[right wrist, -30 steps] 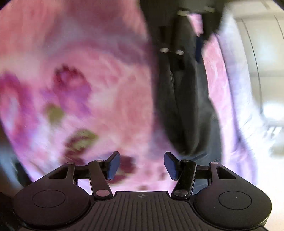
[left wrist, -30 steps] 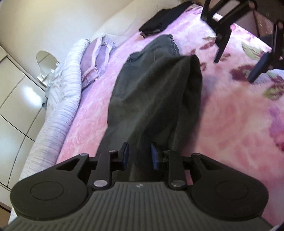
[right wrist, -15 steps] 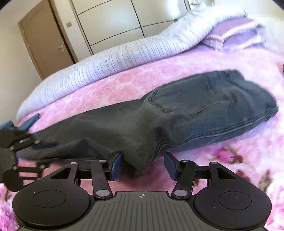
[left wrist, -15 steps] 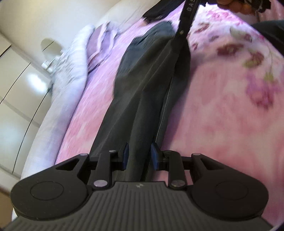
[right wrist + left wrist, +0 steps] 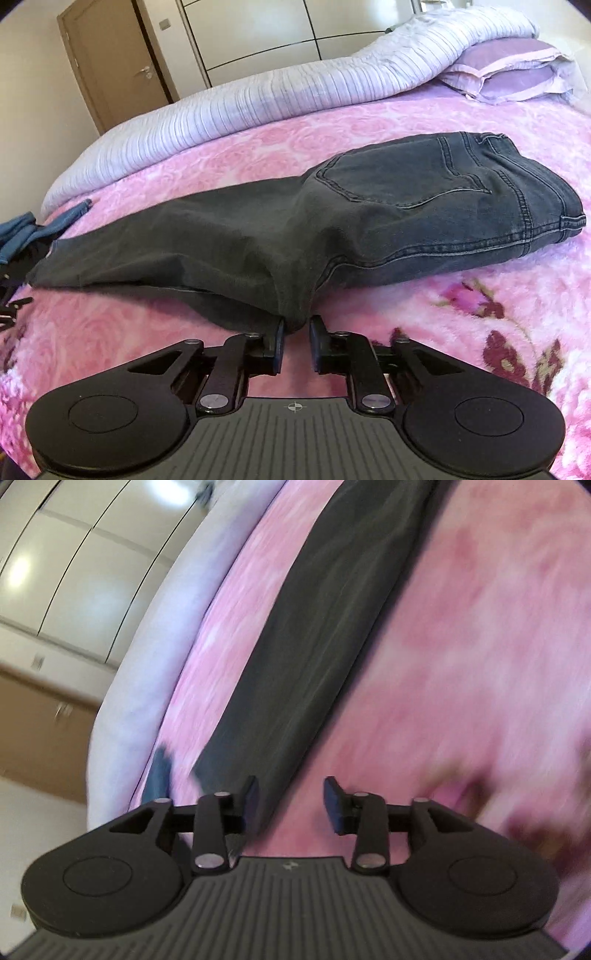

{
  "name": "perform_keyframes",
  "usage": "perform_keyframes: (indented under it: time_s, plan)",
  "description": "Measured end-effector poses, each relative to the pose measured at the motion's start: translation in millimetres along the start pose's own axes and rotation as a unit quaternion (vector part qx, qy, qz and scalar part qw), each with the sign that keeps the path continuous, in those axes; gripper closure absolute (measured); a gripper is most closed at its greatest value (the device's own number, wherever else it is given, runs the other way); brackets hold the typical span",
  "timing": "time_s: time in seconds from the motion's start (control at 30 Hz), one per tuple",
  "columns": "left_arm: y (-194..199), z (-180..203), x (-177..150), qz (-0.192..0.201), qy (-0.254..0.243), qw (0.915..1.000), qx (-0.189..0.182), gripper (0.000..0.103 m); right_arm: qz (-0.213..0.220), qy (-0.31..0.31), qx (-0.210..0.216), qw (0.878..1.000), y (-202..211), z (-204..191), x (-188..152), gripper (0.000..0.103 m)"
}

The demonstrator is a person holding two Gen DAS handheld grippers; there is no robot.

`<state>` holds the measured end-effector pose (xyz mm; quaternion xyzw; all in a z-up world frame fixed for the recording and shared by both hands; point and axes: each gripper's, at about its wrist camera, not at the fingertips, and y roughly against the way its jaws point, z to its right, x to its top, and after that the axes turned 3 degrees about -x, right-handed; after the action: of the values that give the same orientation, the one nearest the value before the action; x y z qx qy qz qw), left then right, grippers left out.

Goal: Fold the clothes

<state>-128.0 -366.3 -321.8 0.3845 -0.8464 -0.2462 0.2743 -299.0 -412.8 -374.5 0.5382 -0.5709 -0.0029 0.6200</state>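
Dark grey jeans [image 5: 332, 221] lie lengthwise across the pink rose-pattern blanket [image 5: 443, 332] on the bed, folded leg on leg w/ the back pocket facing up. Waistband end sits to the right, near the purple pillow [image 5: 513, 74]; leg cuffs trail off to the left, close to some blue fabric [image 5: 22, 229] at the bed's left edge. A white ribbed duvet [image 5: 295, 88] is bunched along the far side of the blanket, w/ wardrobe doors [image 5: 258, 26] and a brown door [image 5: 114, 62] behind it.

Right gripper [image 5: 296, 347] is at the near edge of the jeans, about mid-length by the crotch fold. Its jaws have just been closing and stand narrow, w/ a bulge of denim dipping in between the pads at the tips; fabric looks nipped there, pads pressing on it from both sides.

Left gripper [image 5: 291, 805] is down at the leg end, pic v. blurred. Its jaws have just been opening and are spread apart now. The jeans leg [image 5: 332, 627] runs away from it toward the far end of the bed; the edge of the cloth passes beside the left pad, but the right pad stands clear over bare blanket [image 5: 480, 664], so nothing is pinched. Small dark-blue scrap [image 5: 160, 771] shows to the left, near the white duvet [image 5: 147, 664]; too smeared to say what it is
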Motion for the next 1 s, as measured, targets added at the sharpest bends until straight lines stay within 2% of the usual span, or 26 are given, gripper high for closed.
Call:
perform_keyframes:
  time_s: [0.07,0.17,0.3,0.37,0.47,0.57,0.63,0.67,0.8,0.87,0.93,1.0]
  plan:
    - [-7.4,-15.2,-14.7,-0.012,0.023,0.9997,0.003,0.063,0.000,-0.007,-0.006,1.000,-2.9,-0.7,0.1,0.081]
    - [-19.5,-44.0,-29.9,-0.014,0.094,0.9952,-0.026,0.063,-0.007,-0.001,-0.016,1.000,-8.0,-6.4,-0.2,0.081]
    - [-39.9,-81.2,-41.5,-0.013,0.201,0.9746,-0.098,0.063,-0.013,0.011,-0.030,0.999,-12.9,-13.5,1.2,0.080]
    - [-48.1,-95.7,-47.6,-0.013,0.249,0.9589,-0.134,0.064,-0.016,0.013,-0.036,0.999,-15.5,-15.2,2.1,0.080]
    - [-47.7,-119.5,-60.1,-0.002,0.329,0.9285,-0.172,0.064,-0.018,0.021,-0.044,0.999,-17.5,-17.7,3.7,0.080]
    - [-49.5,-147.6,-68.8,0.027,0.408,0.8942,-0.182,0.064,-0.020,0.025,-0.048,0.998,-20.2,-18.0,3.4,0.079]
    - [-62.8,-163.5,-71.8,0.033,0.447,0.8757,-0.181,0.066,-0.021,0.022,-0.050,0.998,-22.1,-17.4,3.2,0.078]
    - [-72.0,-169.8,-71.2,0.034,0.459,0.8691,-0.182,0.066,-0.020,0.019,-0.052,0.998,-22.8,-17.2,3.0,0.078]
    - [-112.4,-186.4,-63.5,0.032,0.485,0.8518,-0.195,0.069,-0.015,0.020,-0.057,0.998,-23.3,-18.2,1.8,0.077]
    - [-129.5,-189.1,-58.8,0.032,0.490,0.8462,-0.206,0.069,-0.013,0.023,-0.061,0.998,-24.3,-18.1,1.1,0.075]
    - [-144.8,-187.3,-52.8,0.028,0.486,0.8466,-0.215,0.069,-0.012,0.025,-0.065,0.998,-26.6,-16.6,0.6,0.073]
    - [-155.2,-182.6,-46.9,0.018,0.473,0.8541,-0.215,0.072,-0.008,0.023,-0.067,0.997,-28.9,-15.1,0.0,0.072]
